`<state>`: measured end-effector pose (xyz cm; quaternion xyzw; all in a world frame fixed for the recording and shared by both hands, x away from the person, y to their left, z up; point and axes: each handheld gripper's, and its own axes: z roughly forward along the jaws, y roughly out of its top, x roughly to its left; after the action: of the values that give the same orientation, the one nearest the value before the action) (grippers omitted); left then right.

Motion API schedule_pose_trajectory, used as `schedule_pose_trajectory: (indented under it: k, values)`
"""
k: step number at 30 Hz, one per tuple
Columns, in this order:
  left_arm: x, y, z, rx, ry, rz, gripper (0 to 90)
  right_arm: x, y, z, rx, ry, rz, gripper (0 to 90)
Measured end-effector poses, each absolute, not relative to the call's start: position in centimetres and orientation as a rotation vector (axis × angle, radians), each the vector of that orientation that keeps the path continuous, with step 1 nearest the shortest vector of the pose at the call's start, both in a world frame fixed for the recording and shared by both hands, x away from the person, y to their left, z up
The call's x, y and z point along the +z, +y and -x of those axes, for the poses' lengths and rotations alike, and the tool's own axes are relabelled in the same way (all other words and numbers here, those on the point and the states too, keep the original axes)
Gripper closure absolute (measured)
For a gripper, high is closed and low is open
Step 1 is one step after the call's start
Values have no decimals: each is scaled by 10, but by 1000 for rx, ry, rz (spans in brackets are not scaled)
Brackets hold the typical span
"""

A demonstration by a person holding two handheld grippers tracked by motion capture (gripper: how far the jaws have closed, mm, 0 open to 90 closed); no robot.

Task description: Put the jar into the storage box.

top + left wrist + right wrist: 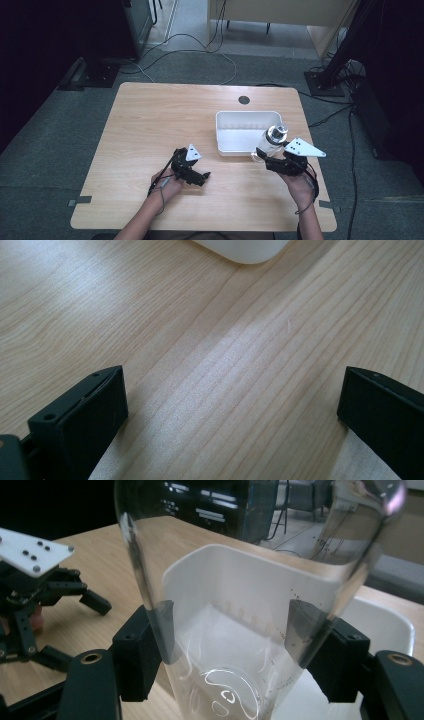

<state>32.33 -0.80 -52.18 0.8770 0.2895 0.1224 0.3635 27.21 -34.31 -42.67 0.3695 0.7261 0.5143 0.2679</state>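
— Starting from the high view: how many things do you count on the table (150, 130)?

— One white tub (235, 122) toward the right edge, one clear glass cup (270, 141) and two grippers. The right gripper (272, 161) holds the cup tilted at the tub's near right corner, apparently lifted clear of the table. The left gripper (202, 176) sits near the middle of the near edge, well apart from both.

— How do you judge the cup will handle?

— Stiff, smooth and light, I think, but breakable and likely slippery against hard pads. A knock on the tub's rim could chip it.

— What about the left gripper view?

— Its left gripper (232, 405) has jaws standing wide apart with bare wood between them, holding nothing. One rounded corner of the tub (245, 250) peeks in at the top.

— And the right gripper view?

— The right gripper (227, 645) has its jaws pressed against opposite sides of the cup (240, 605), low on the wall near the thick base. The tub (390, 625) shows through the glass behind it, and the other gripper (35, 595) waits at the left.

— Is that a sound place to hold it?

— I'd say so: the base end is the sturdiest part, and the wall flares wider above the pads. Gripping near the thin lip would be riskier.
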Motion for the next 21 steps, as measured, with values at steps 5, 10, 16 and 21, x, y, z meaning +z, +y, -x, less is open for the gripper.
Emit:
schedule_pose_trajectory:
  k: [5,10,16,21]
  values:
    - [-522,-8,-322,321,759,-2252,0,-418,-342,-279,1387,1917,-967,315]
    - [-522,-6,-320,335,794,-2245,0,-412,-345,-286,1443,1773,-941,314]
    - [-522,-5,-315,353,827,-2230,0,-434,-342,-305,1482,1616,-947,315]
    - [-522,-4,-313,355,835,-2231,0,-468,-336,-331,1466,1628,-1098,315]
